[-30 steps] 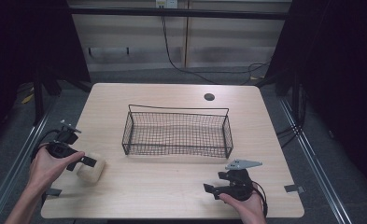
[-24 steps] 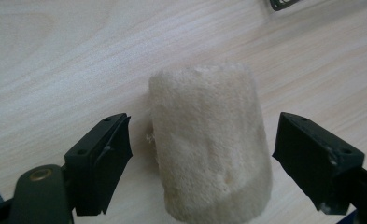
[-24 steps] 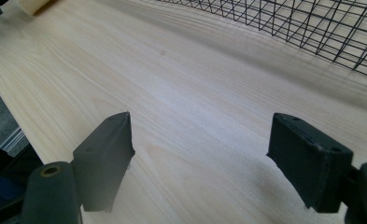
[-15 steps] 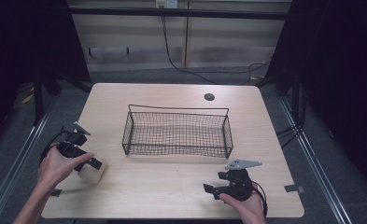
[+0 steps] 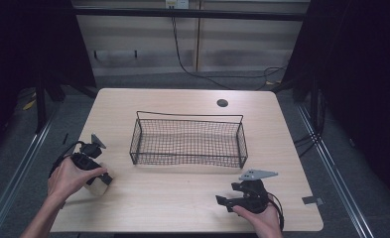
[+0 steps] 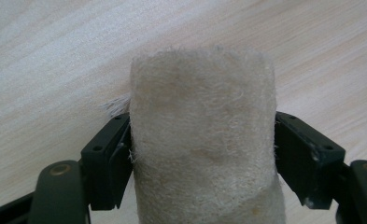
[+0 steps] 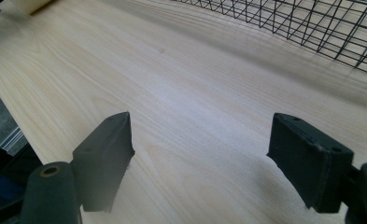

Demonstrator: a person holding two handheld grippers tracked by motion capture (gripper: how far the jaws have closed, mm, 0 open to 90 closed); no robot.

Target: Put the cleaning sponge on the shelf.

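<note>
A cream fuzzy roll (image 6: 202, 140) lies on the wooden table (image 5: 182, 198) near its front left corner. My left gripper (image 6: 202, 161) has it between its jaws, and both black pads (image 6: 107, 158) press against its sides. From above, the roll (image 5: 99, 189) peeks out under the left hand and the left gripper (image 5: 102, 181). My right gripper (image 5: 223, 202) rests low at the front right, open, with bare wood between its jaws (image 7: 202, 158). Its own view catches the roll (image 7: 31, 4) in the far upper left corner.
A black wire basket (image 5: 187, 118) stands in the middle of the table, and its mesh (image 7: 312, 28) runs along the top right of the right gripper view. A round cable hole (image 5: 222, 103) lies behind it. Metal rails flank the table on both sides.
The left hand has moved its gripper right and toward the front edge onto the cream roll, and the jaws now hug it. The right gripper has stayed in place.
</note>
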